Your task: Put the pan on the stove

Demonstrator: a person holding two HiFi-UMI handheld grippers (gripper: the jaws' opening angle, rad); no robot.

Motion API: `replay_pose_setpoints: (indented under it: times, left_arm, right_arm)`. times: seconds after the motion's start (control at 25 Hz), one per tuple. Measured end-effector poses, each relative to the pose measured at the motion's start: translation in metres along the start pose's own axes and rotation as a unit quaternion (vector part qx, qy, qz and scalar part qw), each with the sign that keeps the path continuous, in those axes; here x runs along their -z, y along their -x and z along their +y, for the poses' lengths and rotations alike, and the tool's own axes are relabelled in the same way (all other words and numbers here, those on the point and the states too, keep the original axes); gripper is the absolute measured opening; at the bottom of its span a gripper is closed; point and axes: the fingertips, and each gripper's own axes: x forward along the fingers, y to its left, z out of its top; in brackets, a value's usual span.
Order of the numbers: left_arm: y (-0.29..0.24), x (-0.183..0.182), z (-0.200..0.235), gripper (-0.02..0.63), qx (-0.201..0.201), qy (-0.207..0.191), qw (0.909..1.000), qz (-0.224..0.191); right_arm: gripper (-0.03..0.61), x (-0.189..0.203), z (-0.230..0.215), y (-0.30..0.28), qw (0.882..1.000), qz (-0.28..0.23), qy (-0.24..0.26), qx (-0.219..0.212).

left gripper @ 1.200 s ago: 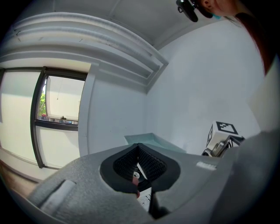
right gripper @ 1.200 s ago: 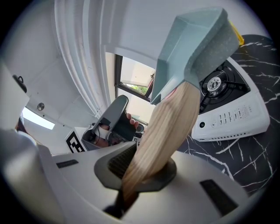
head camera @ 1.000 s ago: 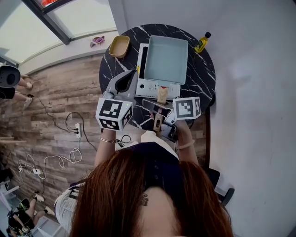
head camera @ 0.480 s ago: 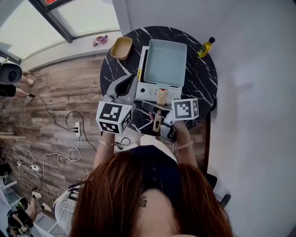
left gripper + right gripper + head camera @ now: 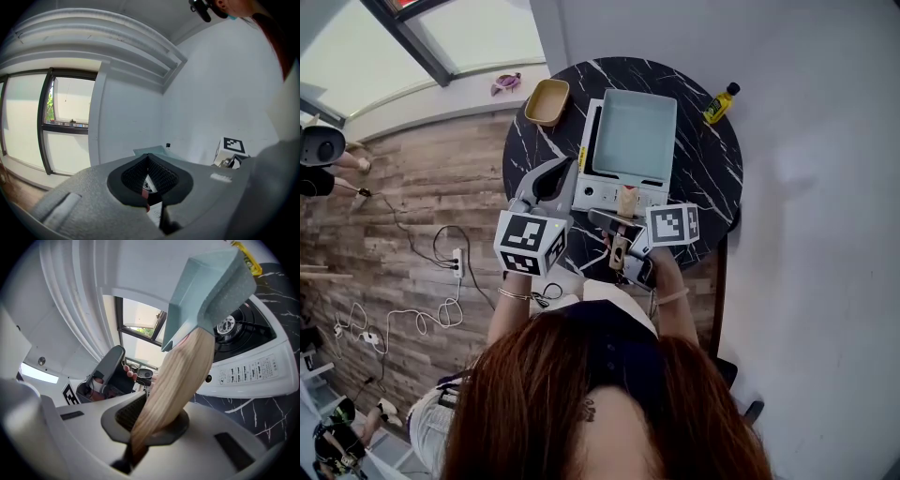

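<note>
A pale blue square pan (image 5: 635,134) with a wooden handle (image 5: 627,199) hangs over the white portable stove (image 5: 602,191) on the round black marble table (image 5: 712,169). My right gripper (image 5: 622,225) is shut on the handle near its end. In the right gripper view the pan (image 5: 211,282) is tilted up, a gap showing above the burner (image 5: 234,329), and the handle (image 5: 178,376) runs down between the right gripper (image 5: 150,427). My left gripper (image 5: 551,176) is shut and holds nothing, raised left of the stove. The left gripper (image 5: 149,180) points towards a wall and a window.
A tan dish (image 5: 547,100) sits at the table's back left. A small oil bottle (image 5: 719,102) stands at its back right, near the wall. Cables and a power strip (image 5: 457,265) lie on the wooden floor to the left.
The head view has drifted a little. The pan stays over the stove in the right gripper's hold, and the left gripper stays raised beside it.
</note>
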Motion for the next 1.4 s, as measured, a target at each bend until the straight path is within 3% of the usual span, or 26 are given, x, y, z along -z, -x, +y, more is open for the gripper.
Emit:
replay_pose_setpoints:
  times: [1.4]
  left_arm:
    - [-0.027,0.017,0.011,0.011,-0.011,-0.003,0.9993,0.036]
  right_arm:
    - [0.025,-0.011,-0.061,-0.012,0.998,0.032,-0.047,-0.003]
